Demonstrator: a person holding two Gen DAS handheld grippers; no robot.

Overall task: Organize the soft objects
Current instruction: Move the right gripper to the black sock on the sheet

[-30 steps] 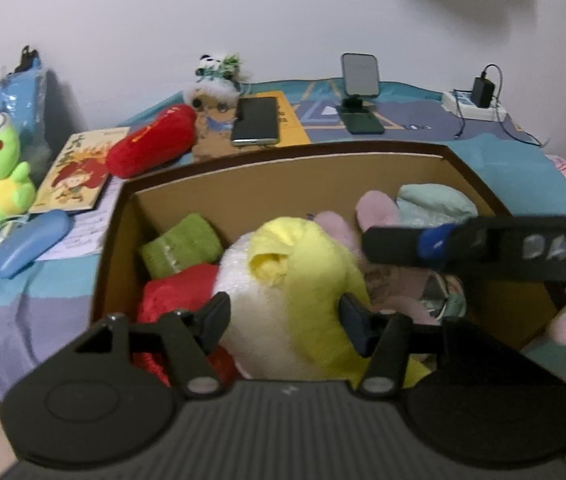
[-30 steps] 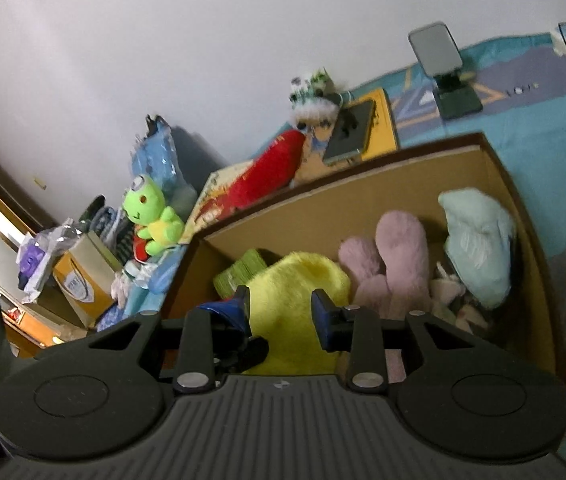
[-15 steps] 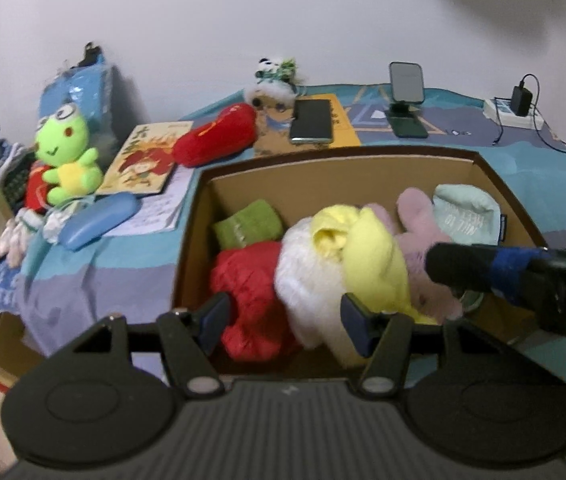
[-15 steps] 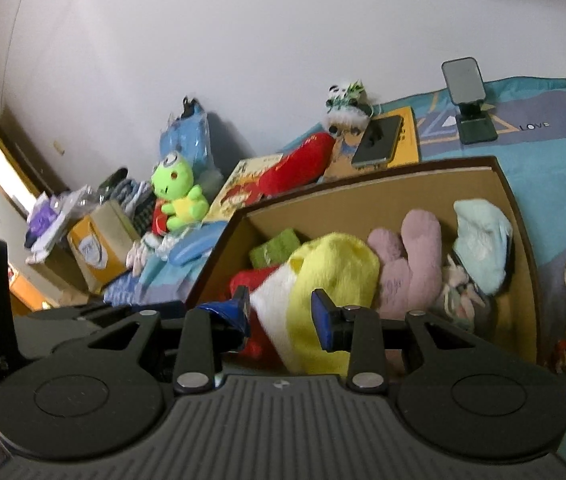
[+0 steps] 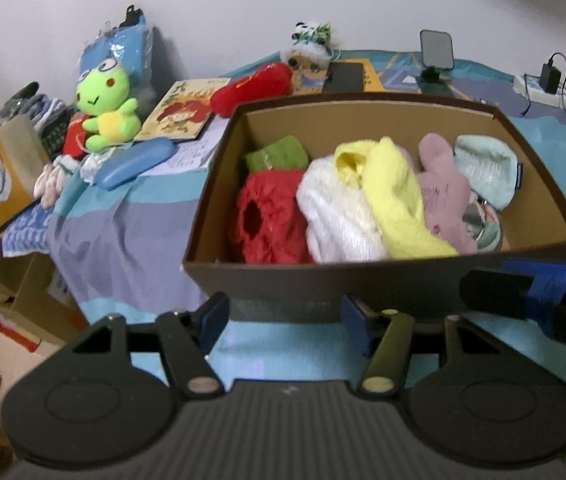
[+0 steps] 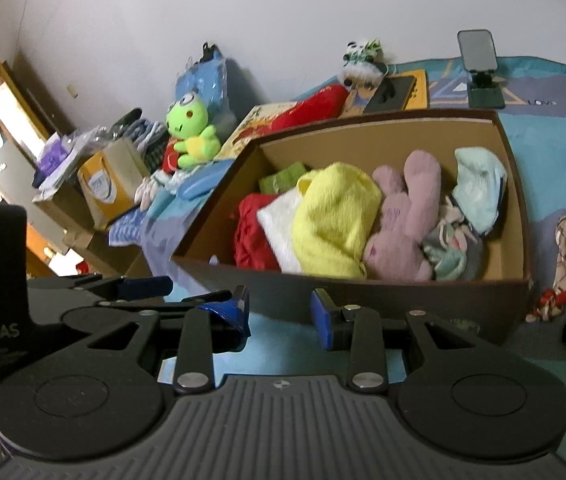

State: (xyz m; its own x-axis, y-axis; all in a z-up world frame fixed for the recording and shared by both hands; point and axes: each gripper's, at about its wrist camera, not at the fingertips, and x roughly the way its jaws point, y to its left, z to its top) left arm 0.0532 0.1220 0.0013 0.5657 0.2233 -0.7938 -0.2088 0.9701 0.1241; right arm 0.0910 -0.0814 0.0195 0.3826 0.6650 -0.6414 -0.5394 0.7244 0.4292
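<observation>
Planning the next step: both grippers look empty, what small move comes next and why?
Probably swing the left gripper toward the green frog plush. Both it and the right gripper are open and empty outside the cardboard box, and the frog and red plush sit unboxed on the bed.

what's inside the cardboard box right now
In the cardboard box: green cloth, red item, white cloth, yellow towel, pink plush, mint hat. Whatever lies beneath them is covered.

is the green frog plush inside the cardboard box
No, the green frog plush sits out on the bed to the left of the cardboard box, beside a picture book.
</observation>
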